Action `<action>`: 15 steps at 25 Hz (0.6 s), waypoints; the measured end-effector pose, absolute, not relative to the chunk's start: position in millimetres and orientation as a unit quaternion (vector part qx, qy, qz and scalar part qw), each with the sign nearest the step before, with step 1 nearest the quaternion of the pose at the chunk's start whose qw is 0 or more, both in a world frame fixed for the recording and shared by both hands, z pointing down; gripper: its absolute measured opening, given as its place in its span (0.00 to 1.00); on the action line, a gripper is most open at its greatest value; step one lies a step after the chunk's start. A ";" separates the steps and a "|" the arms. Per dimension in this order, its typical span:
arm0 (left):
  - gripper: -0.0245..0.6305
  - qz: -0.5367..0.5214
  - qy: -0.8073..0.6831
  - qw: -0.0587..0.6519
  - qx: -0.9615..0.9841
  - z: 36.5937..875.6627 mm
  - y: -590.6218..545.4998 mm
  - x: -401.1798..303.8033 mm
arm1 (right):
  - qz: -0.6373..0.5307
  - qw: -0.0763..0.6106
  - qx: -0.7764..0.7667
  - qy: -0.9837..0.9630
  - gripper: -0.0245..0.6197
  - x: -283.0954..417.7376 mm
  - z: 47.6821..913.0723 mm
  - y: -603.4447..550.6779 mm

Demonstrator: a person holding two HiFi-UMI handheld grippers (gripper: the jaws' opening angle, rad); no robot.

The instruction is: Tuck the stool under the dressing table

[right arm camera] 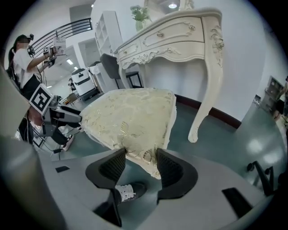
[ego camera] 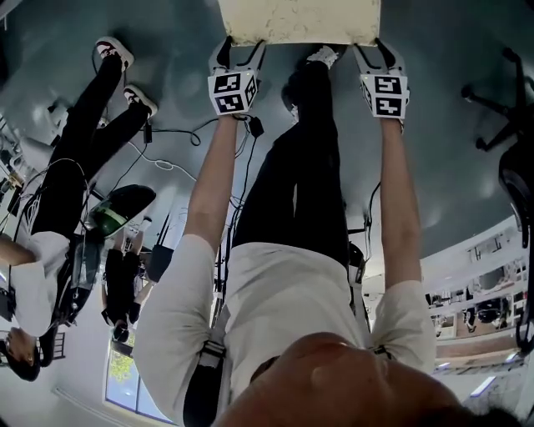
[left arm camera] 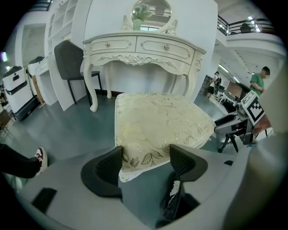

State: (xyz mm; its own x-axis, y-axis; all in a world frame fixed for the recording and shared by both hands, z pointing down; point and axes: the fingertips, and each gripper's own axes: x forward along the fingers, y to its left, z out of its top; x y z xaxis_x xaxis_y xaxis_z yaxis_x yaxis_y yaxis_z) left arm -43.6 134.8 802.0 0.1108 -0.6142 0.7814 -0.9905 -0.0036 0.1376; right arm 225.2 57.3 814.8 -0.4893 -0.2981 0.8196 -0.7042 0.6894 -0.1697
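The stool (ego camera: 300, 21), with a cream cushion patterned in gold leaves, stands at the top of the head view. It sits just in front of the ornate cream dressing table (left arm camera: 144, 49), whose kneehole is behind it. My left gripper (ego camera: 238, 43) is at the cushion's near left corner, and that corner (left arm camera: 148, 152) lies between its wide jaws (left arm camera: 146, 161). My right gripper (ego camera: 377, 46) is at the near right corner. Its jaws (right arm camera: 141, 164) also stand wide around the stool's (right arm camera: 130, 117) corner fabric. One curved leg of the dressing table (right arm camera: 204, 90) rises to the right.
A grey chair (left arm camera: 67, 56) stands left of the dressing table by white shelving (left arm camera: 63, 27). A person in black (ego camera: 83, 167) stands at the left, with cables (ego camera: 167, 158) on the floor. An office chair base (ego camera: 501, 100) is at the right. My shoe (ego camera: 321, 57) is near the stool.
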 end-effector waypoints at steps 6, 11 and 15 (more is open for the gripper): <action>0.56 0.267 -0.607 0.349 0.662 801.9 108.3 -59.5 | 0.251 0.398 0.308 -0.827 0.42 211.1 814.0 37.1; 0.56 0.268 -0.603 0.350 0.665 802.3 93.6 -64.6 | 0.254 0.399 0.316 -0.822 0.42 206.2 813.8 24.5; 0.56 0.271 -0.600 0.354 0.665 800.8 81.3 -66.5 | 0.259 0.395 0.321 -0.821 0.42 205.3 812.6 15.9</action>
State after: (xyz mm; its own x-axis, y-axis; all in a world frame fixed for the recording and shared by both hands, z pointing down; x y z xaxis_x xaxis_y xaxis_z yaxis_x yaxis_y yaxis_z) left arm -66.5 81.3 800.8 0.1334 -0.6060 0.7842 -0.9890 -0.0300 0.1451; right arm 205.3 15.9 812.6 -0.4824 -0.3219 0.8146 -0.7312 0.6601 -0.1722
